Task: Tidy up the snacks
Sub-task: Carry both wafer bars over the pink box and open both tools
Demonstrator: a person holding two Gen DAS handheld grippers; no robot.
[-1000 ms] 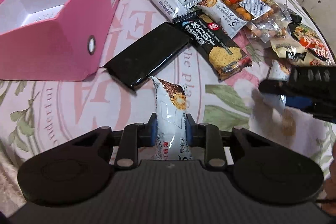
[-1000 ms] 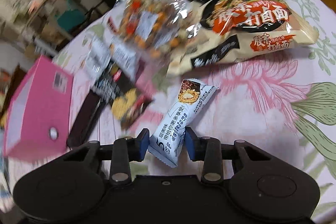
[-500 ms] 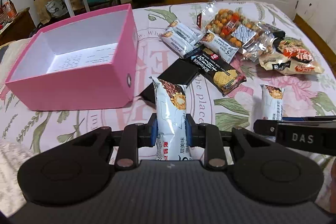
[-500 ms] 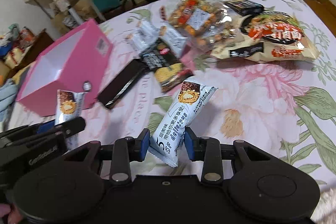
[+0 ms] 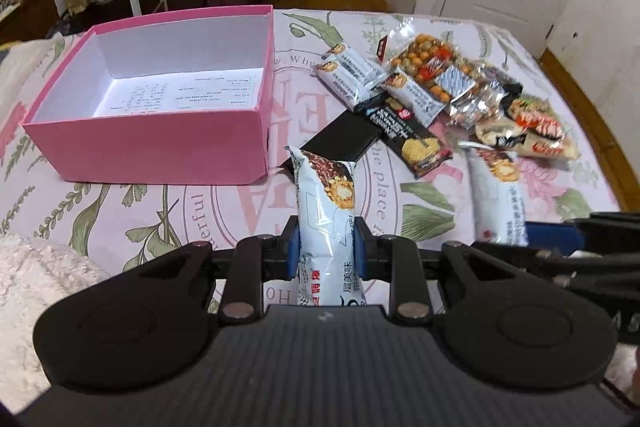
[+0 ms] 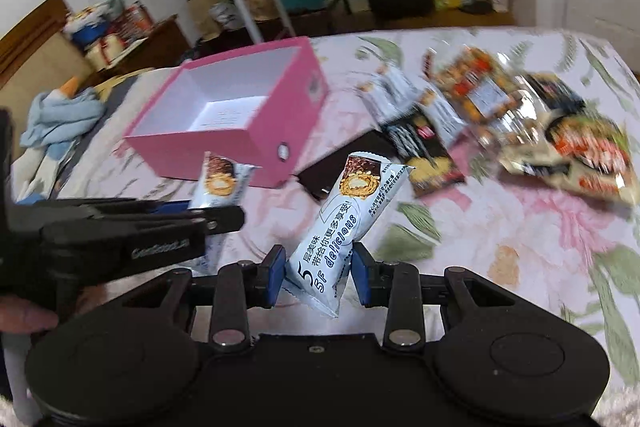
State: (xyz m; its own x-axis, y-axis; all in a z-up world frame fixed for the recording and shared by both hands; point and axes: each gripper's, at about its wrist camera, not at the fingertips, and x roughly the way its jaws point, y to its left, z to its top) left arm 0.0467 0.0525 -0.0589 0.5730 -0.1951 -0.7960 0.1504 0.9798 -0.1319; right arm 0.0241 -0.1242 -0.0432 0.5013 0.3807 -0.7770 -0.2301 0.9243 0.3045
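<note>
Left wrist view: the left tool (image 5: 326,251) is seen clamped on a pale blue snack bar (image 5: 325,215), its blue pads pressed against both sides of the wrapper, which stands upright between them and clear of the floral bedspread (image 5: 120,211). Just beyond and to the left, an open pink box (image 5: 160,143) is shown resting on the bedspread, its white interior bare apart from a printed sheet on the bottom. Past the box's right corner a flat black packet (image 5: 344,139) is seen lying next to a dark biscuit packet (image 5: 408,135). Further back, more pale blue bars (image 5: 348,75), a clear bag of coated nuts (image 5: 436,67) and a cream noodle bag (image 5: 528,131) are heaped together. At the right edge the right tool (image 5: 532,233) is caught, blurred, closed on a second pale blue bar (image 5: 500,199).

Right wrist view: the right tool (image 6: 318,269) is shown gripping that second bar (image 6: 348,223), which is tilted to the right, with only its lower end pinched between the pads. At the left the left tool (image 6: 224,217) is pictured with its own bar (image 6: 218,185), a fingertip visible beneath the handle. The pink box (image 6: 224,155) is seen behind both tools, and the blurred pile of snacks (image 6: 500,115) is spread to the right.
</note>
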